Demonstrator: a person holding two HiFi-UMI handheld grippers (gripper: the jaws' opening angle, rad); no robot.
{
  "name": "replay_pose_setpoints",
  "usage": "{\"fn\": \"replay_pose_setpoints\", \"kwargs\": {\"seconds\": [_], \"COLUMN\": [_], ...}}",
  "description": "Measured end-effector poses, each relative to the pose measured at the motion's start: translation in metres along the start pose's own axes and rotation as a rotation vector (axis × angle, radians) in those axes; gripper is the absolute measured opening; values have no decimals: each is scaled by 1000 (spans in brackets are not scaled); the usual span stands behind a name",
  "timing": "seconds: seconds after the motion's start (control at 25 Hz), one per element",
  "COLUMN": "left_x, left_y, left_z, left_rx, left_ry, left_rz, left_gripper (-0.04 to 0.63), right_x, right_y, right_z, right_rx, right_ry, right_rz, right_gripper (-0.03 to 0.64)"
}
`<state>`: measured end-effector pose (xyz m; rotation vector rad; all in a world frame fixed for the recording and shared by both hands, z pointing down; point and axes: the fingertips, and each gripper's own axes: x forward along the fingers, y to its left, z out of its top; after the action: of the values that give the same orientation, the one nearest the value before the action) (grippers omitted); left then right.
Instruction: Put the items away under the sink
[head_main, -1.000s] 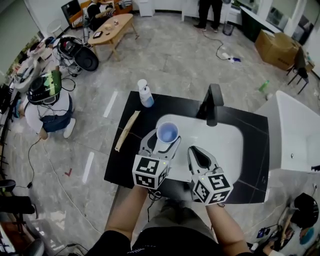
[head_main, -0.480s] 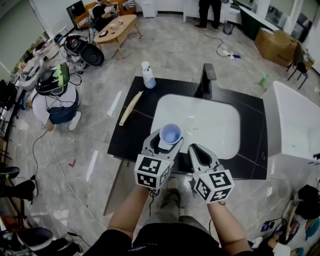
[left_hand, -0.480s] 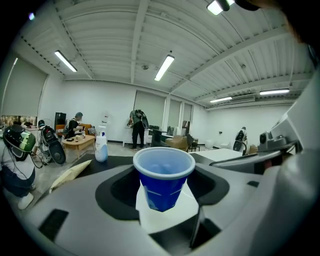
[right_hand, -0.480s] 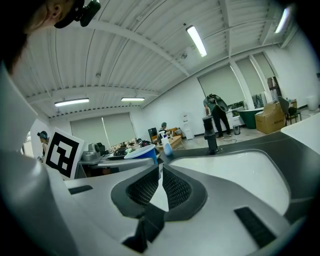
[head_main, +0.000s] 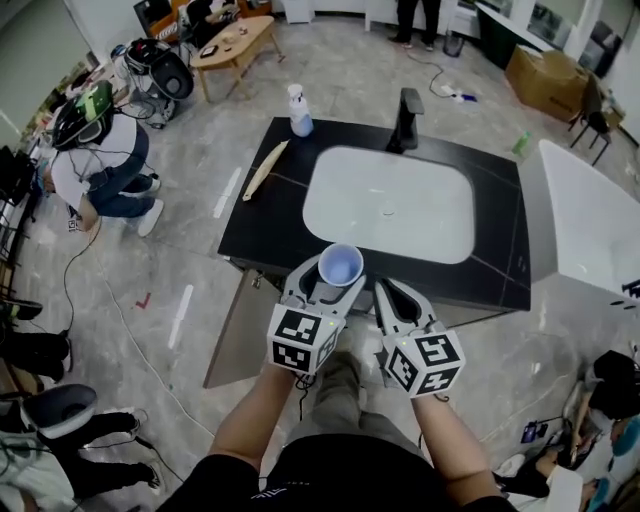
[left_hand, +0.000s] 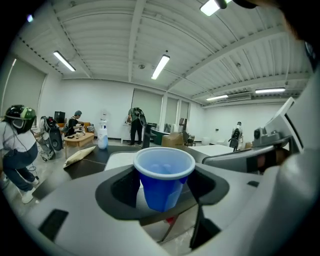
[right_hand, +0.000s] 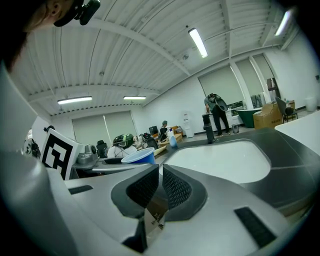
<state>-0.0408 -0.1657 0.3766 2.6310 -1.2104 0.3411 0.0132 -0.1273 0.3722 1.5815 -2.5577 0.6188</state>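
Observation:
A blue plastic cup (head_main: 340, 266) stands upright between the jaws of my left gripper (head_main: 336, 276), which is shut on its sides. In the left gripper view the cup (left_hand: 164, 176) is empty and fills the gap of the gripper (left_hand: 163, 192). My right gripper (head_main: 386, 289) hangs beside it on the right, shut, with nothing between its pads (right_hand: 175, 187). Both grippers hover just off the front edge of the black counter (head_main: 262, 215), in front of the white basin (head_main: 390, 205). The cup's rim (right_hand: 138, 157) shows at the left of the right gripper view.
A black faucet (head_main: 408, 118) rises behind the basin. A spray bottle (head_main: 298, 110) and a long beige packet (head_main: 265, 168) lie on the counter's left part. A brown cabinet door (head_main: 235, 330) swings out below the counter's left front. A person (head_main: 100, 160) crouches far left.
Both grippers, with the cup still held, have drawn back from over the basin to beyond the counter's front edge. The counter now lies farther away and the open cabinet door shows.

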Motion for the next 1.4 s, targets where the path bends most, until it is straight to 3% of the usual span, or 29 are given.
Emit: {"fn": "replay_pose_setpoints", "kwargs": {"seconds": [0.52,0.76,1.0,1.4], "left_x": [-60,-50,-39,-14], "left_y": [-25,-12,7,35], "left_z": [-95,-160,-226,-312], "left_rx": [-26,-36,-27,-21], "left_ry": [63,129,164,135], "left_rz": [-46,-60,-78,-40], "left_gripper": [295,295,295,295], "right_x": [-23,-10,4,48], "right_y": [48,45,41,25], "right_z": [-66,-110,-169,-265], "right_rx": [-60,-44,-103,-101], "right_ry": [73,119,152,174], "right_rz": [38,11,-15,-14], "right_gripper": [40,40,39,38]}}
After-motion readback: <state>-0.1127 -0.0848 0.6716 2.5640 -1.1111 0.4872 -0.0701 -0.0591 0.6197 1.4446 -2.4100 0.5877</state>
